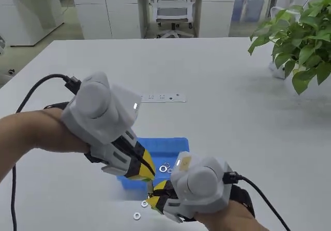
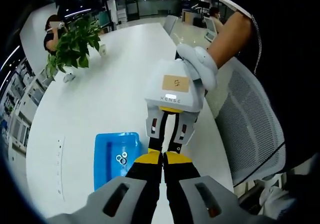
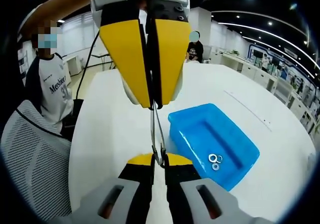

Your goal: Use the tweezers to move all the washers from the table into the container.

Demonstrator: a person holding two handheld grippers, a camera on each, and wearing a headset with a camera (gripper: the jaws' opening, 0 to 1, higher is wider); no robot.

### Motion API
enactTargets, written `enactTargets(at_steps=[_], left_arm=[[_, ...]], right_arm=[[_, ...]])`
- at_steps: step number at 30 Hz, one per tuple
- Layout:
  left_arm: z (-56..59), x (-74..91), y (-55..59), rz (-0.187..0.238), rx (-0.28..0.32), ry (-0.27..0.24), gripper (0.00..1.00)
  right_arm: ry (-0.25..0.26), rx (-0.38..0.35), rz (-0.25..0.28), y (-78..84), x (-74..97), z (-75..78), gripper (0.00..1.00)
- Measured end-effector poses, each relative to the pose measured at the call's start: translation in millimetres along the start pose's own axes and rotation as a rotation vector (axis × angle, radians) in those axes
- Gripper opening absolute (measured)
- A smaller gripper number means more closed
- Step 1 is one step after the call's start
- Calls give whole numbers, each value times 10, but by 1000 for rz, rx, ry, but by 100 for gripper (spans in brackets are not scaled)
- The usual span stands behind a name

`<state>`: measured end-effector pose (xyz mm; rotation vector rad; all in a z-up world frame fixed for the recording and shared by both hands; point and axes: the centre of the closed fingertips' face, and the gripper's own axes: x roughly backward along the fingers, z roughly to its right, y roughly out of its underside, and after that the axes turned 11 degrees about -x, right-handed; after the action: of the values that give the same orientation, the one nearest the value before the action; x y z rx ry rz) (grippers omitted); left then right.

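Thin metal tweezers point(image 3: 154, 129) hang from my left gripper point(image 3: 152, 103), whose yellow jaws are shut on their upper end. Their lower tips sit between the jaws of my right gripper point(image 3: 159, 160), which is shut on them too. In the head view the left gripper point(image 1: 149, 175) and the right gripper point(image 1: 155, 194) meet tip to tip at the near edge of the blue container point(image 1: 173, 147). A few washers point(image 1: 164, 168) lie inside the container point(image 3: 200, 134). Two loose washers point(image 1: 137, 216) lie on the white table just in front of it.
A potted plant point(image 1: 305, 40) stands at the table's far right. A flush socket strip point(image 1: 163, 97) sits behind the container. A white mesh chair point(image 2: 250, 129) is close to the table's near edge, and a seated person point(image 3: 50, 88) is beside it.
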<state>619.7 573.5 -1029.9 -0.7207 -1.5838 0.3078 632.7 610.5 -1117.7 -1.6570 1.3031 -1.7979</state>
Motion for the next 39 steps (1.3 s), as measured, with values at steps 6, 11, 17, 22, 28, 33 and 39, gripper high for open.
enactTargets(at_steps=[6,11,17,22,28,33,39], left_arm=[[-79,64,-55,1,-17,-9,4],[-180,128,-95,5,-29,-22,4],[-333,159,-100,-4,-52,-41,4],[-453,133,-81,-8,-67,-51,4],[-584,57,-32,-14,-77,-63,4],[-671,-25,44,-20,-74,-64,4],[-745,-98,125,-27,-64,-61,4]], right_arm=[[6,3,6,-98,41,68,9],[13,4,18,-205,71,155,9],[26,6,35,-297,76,308,9],[37,6,45,-314,67,452,9],[41,5,48,-291,23,611,9],[43,5,38,-235,-42,717,9],[39,-14,29,-178,-122,817,9]])
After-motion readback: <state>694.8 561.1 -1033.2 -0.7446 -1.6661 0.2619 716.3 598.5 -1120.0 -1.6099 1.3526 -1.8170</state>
